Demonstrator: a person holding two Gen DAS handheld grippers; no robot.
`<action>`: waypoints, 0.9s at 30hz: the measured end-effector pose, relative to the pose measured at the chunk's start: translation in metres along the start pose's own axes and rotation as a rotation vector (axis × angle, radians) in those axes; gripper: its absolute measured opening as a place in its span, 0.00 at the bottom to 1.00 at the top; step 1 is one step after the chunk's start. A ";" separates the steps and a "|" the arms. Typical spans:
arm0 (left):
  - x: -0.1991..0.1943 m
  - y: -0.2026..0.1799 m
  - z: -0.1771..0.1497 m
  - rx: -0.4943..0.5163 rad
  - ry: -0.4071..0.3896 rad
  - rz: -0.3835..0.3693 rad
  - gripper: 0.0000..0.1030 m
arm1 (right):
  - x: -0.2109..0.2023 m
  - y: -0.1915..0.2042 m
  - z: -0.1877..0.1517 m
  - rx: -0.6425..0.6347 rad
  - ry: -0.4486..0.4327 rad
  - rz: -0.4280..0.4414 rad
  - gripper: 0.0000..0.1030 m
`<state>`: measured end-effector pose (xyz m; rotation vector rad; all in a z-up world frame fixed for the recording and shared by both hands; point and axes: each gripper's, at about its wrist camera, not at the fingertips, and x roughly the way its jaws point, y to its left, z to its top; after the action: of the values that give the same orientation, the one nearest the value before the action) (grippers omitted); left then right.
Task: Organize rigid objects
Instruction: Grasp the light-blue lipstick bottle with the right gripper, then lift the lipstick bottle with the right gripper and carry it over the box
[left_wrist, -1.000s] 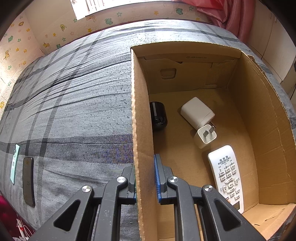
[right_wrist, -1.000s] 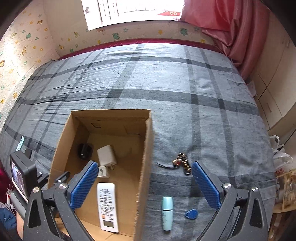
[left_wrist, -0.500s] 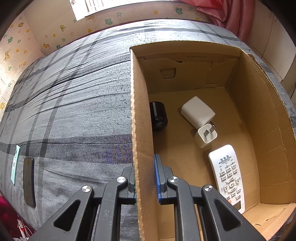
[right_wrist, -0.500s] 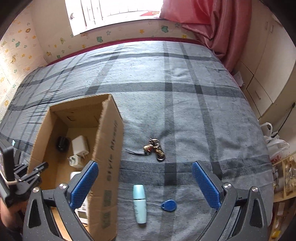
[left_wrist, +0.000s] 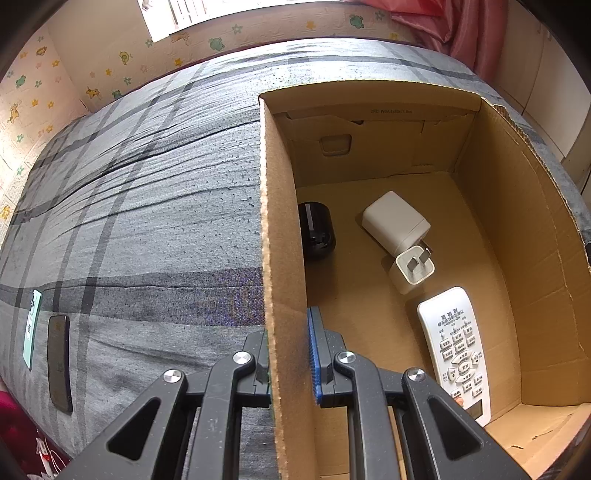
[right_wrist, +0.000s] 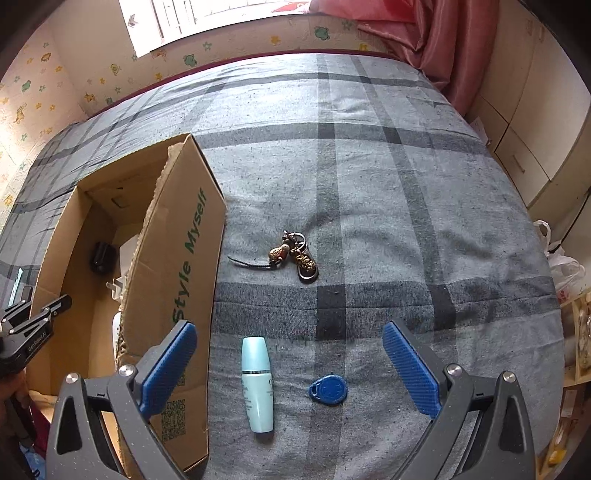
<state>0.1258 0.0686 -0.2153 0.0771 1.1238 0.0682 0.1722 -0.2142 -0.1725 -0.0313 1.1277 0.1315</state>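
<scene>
My left gripper (left_wrist: 290, 354) is shut on the left wall of the open cardboard box (left_wrist: 275, 236), one finger on each side of it. Inside the box lie a black round object (left_wrist: 316, 229), two white chargers (left_wrist: 397, 221), and a white remote control (left_wrist: 456, 343). My right gripper (right_wrist: 288, 363) is open wide above the grey plaid bed. A pale blue tube (right_wrist: 256, 384) and a blue key fob (right_wrist: 328, 389) lie between its fingers on the blanket. A keychain with brown charms (right_wrist: 293, 254) lies farther out. The box (right_wrist: 177, 280) stands to its left.
Two phones (left_wrist: 59, 362) lie on the blanket left of the box, near the bed's edge. A wall with cartoon stickers and a window (right_wrist: 214, 22) backs the bed. A red curtain (right_wrist: 436, 40) and white cabinets (right_wrist: 535, 140) stand to the right.
The right gripper has moved right and down, away from over the box to above the tube and fob, still open. The left gripper has kept its grip on the box wall.
</scene>
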 end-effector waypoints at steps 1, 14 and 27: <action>0.000 0.000 0.000 0.000 0.000 0.000 0.14 | 0.002 0.000 0.000 -0.002 0.006 0.008 0.99; 0.000 -0.001 0.001 0.000 0.001 0.002 0.14 | 0.045 0.014 -0.024 -0.051 0.145 0.064 0.70; -0.001 -0.002 0.001 -0.002 0.000 0.001 0.14 | 0.074 0.017 -0.042 -0.018 0.231 0.072 0.26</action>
<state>0.1266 0.0666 -0.2145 0.0758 1.1235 0.0706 0.1634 -0.1945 -0.2567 -0.0220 1.3585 0.2064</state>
